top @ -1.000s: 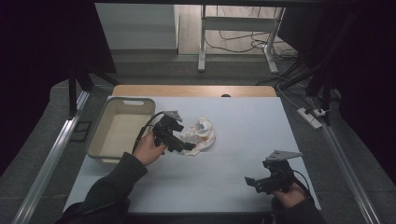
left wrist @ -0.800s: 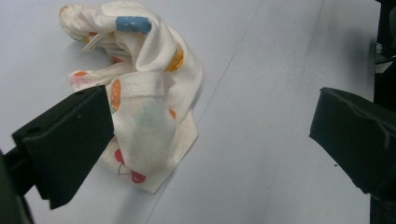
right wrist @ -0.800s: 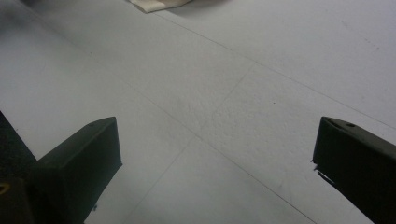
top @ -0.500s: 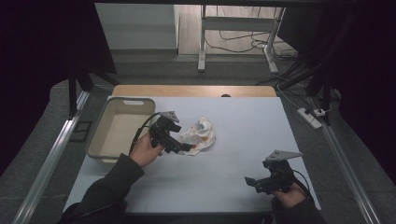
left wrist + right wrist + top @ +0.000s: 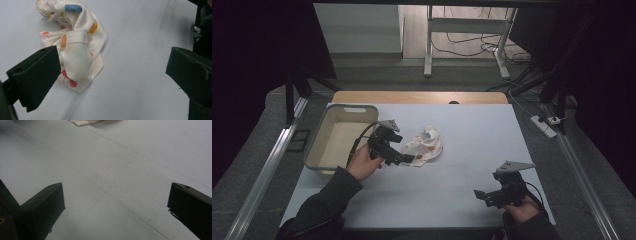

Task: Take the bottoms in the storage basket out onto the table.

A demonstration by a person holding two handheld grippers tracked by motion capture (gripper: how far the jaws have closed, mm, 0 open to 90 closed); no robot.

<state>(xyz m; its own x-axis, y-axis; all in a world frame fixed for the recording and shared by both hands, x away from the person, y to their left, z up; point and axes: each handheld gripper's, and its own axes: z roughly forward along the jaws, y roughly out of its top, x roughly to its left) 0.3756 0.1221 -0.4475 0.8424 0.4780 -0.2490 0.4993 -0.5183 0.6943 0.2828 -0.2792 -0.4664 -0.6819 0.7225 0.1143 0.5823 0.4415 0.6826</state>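
A crumpled white cloth [image 5: 427, 144] with coloured prints lies on the pale table [image 5: 462, 125], just right of a beige tray. In the left gripper view the cloth [image 5: 75, 47] sits ahead of the jaws, its near edge by the left jaw. My left gripper [image 5: 404, 159] is open, its tips at the cloth's left edge, nothing held between them [image 5: 112, 72]. My right gripper [image 5: 479, 195] rests low near the table's front right, open and empty [image 5: 115, 200], pointing left over bare tabletop. A corner of the cloth [image 5: 82, 122] shows at the top of the right gripper view.
An empty beige tray [image 5: 319, 150] with a handle slot stands at the table's left side. A wooden strip [image 5: 412, 96] runs along the far edge. Metal rails flank the table, and a power strip [image 5: 544, 126] lies on the floor to the right.
My left gripper has shifted slightly left and back along the cloth's edge. The cloth and the right gripper stay where they were.
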